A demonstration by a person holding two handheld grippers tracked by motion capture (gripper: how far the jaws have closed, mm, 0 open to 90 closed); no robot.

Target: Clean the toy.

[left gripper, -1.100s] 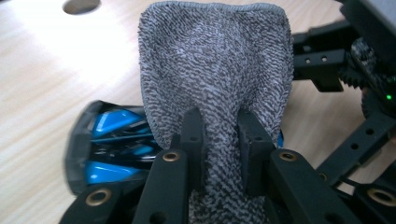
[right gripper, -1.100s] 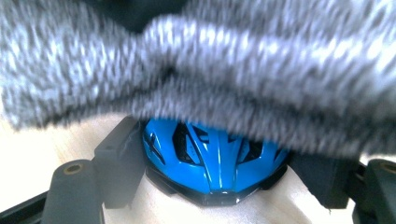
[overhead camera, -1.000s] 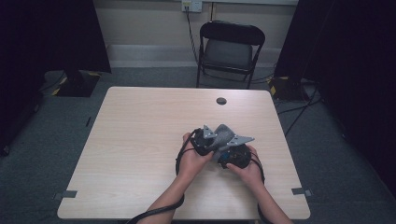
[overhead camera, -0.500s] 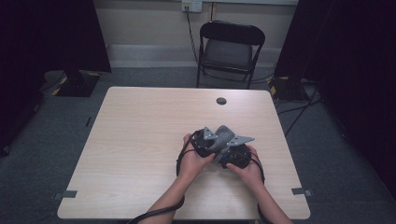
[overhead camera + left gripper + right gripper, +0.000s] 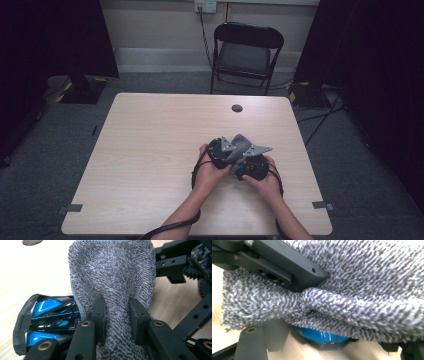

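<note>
Both grippers meet over the right middle of the table (image 5: pixel 150 150). A grey terry cloth (image 5: pixel 240 142) (image 5: pixel 112 272) (image 5: pixel 362 290) drapes over a glossy blue and black object (image 5: pixel 50 312) (image 5: pixel 319 336). My left gripper (image 5: pixel 222 151) (image 5: pixel 117 317) is shut on a fold of the cloth; its jaws have just been closing with the cloth between them. My right gripper (image 5: pixel 250 167) (image 5: pixel 324 346) has its jaws on either side of the blue object under the cloth, apparently gripping it. The cloth hides most of that grip.
A small round hole (image 5: pixel 237 108) (image 5: pixel 31 242) sits near the table's far edge. A black folding chair (image 5: pixel 247 50) stands beyond the table. Cables trail from both grippers along the forearms, and tape marks (image 5: pixel 71 208) sit at the near corners.
</note>
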